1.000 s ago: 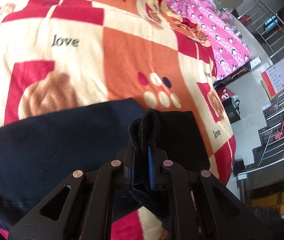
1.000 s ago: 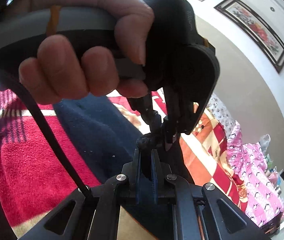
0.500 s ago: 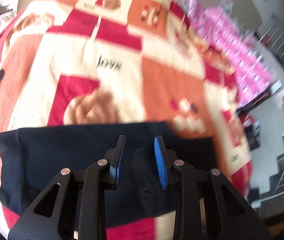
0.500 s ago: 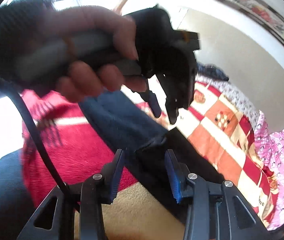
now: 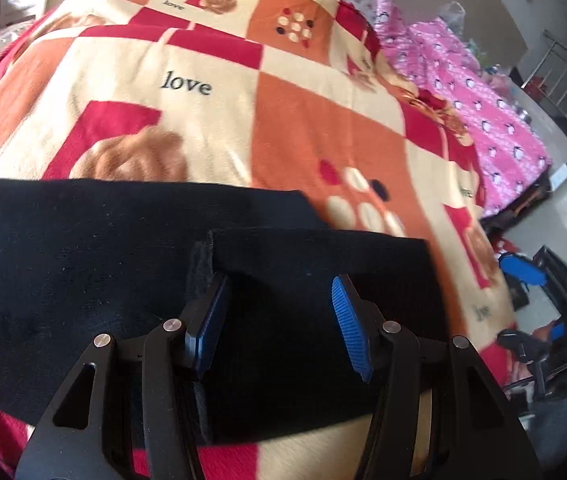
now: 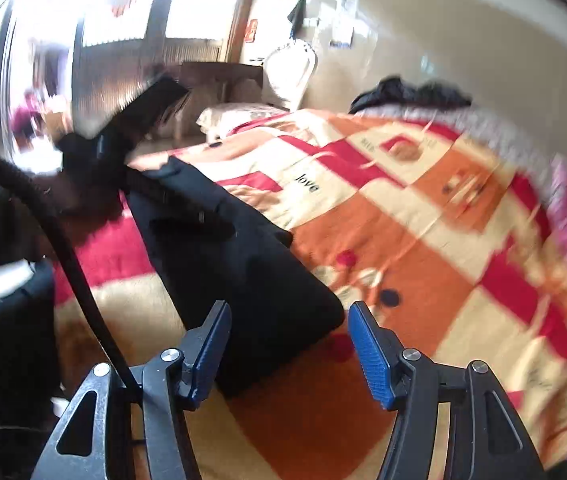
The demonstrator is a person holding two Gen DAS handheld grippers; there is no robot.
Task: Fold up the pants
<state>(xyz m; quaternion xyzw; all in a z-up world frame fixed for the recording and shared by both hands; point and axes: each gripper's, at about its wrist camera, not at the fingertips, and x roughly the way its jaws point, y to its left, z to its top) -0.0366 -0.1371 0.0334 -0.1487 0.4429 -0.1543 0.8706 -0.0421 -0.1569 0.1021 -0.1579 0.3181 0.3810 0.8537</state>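
The black pants (image 5: 123,264) lie folded in a long band across the red, orange and cream blanket (image 5: 187,128). My left gripper (image 5: 279,292) is open and empty just above the pants, its left pad beside a raised fold of cloth. In the right wrist view the pants (image 6: 243,272) run away from me on the blanket (image 6: 423,240). My right gripper (image 6: 289,320) is open and empty above their near end. The left gripper (image 6: 139,120) shows blurred at the pants' far end.
A pink patterned quilt (image 5: 483,104) lies at the far right of the bed, with metal railings (image 5: 563,80) and floor clutter beyond the edge. A dark garment (image 6: 407,94) lies at the bed's head. A black cable (image 6: 63,248) crosses the right wrist view.
Both grippers were shut on the pants' edge one second ago. Both have opened, let the cloth drop flat on the blanket, and drawn back and apart.
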